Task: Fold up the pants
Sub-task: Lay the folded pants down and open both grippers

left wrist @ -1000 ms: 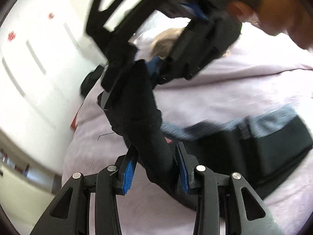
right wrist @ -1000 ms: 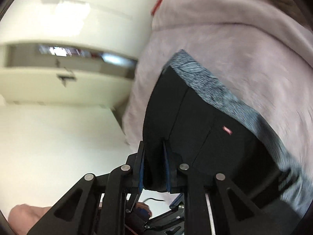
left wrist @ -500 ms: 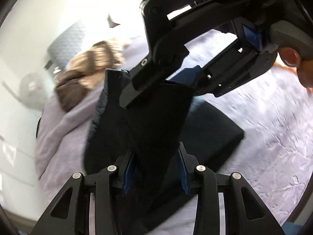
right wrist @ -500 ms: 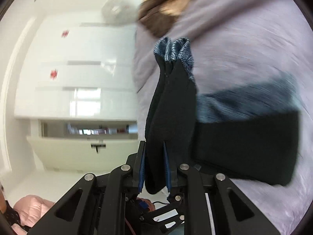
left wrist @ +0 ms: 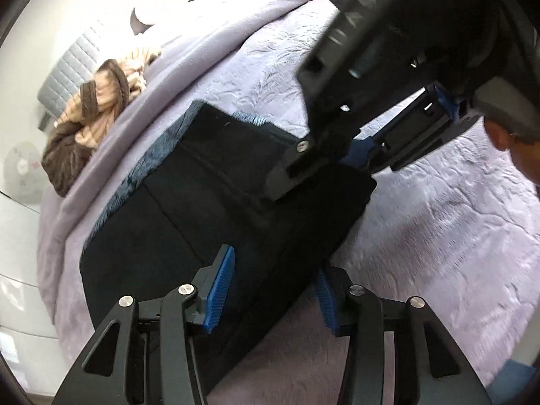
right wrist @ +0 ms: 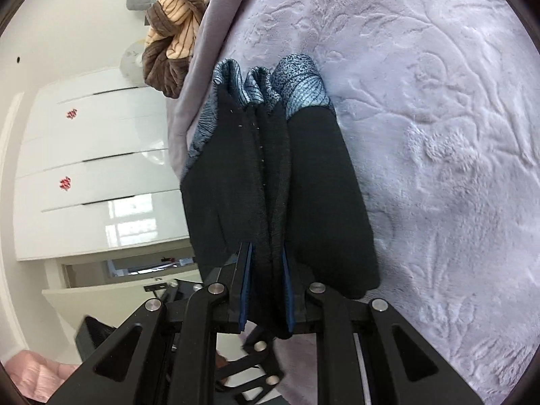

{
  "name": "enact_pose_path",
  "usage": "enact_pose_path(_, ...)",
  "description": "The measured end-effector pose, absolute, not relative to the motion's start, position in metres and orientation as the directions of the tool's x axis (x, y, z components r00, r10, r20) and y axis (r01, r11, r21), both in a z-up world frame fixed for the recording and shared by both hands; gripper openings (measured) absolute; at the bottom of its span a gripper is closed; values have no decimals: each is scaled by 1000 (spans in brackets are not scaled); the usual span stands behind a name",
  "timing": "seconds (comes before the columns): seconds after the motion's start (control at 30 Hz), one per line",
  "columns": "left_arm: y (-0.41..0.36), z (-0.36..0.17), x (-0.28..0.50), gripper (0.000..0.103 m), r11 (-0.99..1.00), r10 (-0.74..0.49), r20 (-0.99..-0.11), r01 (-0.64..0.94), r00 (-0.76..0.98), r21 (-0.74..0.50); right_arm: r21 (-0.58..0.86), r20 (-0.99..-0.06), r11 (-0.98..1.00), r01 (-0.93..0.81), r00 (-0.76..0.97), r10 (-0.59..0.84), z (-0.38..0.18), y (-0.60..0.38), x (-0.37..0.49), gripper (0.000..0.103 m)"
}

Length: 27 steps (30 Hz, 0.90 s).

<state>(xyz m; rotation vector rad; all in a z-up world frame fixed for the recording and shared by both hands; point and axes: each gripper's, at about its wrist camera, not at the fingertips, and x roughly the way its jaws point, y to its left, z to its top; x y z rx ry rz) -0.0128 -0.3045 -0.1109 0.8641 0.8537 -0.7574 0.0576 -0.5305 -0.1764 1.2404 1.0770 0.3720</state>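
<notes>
The black pants with a blue-grey patterned waistband lie folded on the lilac bedspread. My left gripper has its blue pads spread wide, with the near edge of the pants lying between them. My right gripper is shut on a bunched edge of the pants, whose waistband points away. In the left wrist view the right gripper is at the far corner of the pants.
A brown and tan striped garment lies heaped at the bed's far edge, also in the right wrist view. White cabinet doors stand beyond the bed. A grey quilted headboard is at the back.
Both grippers carried the pants down from hanging in the air onto the bedspread, folded over. The left gripper's pads have opened off the cloth; the right gripper still pinches it.
</notes>
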Motion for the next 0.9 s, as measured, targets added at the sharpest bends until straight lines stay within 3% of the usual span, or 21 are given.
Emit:
enact_pose_path(0.07,-293,-105,-8,53,460,-229,-877,841,422,285,870,-492,389,303,481,726,-180,-529,59,18)
enact_pose_path(0.13,-274,-91,-1,72,514,-235,-880,821,413,247,836,-549,460,300,458,700,-175,-523,60,18)
enact_pose_path(0.27,-235,-64,39,72,647,-218,-864,730,454,221,771,-637,555,313,410,653,-165,-514,60,19)
enact_pose_path(0.4,-194,-58,111,72,810,-119,-878,557,464,185,698,-716,625,349,360,598,-153,-508,65,25)
enact_pose_path(0.57,-149,-65,185,72,942,-99,-919,335,382,37,527,-840,783,331,346,419,-110,-500,81,30)
enact_pose_path(0.77,-152,-103,201,72,955,-122,-955,293,269,-39,529,-816,808,257,414,403,-86,-486,131,30)
enact_pose_path(0.9,-163,-103,180,73,938,-102,-945,345,311,12,426,-889,865,266,297,347,-113,-464,146,27)
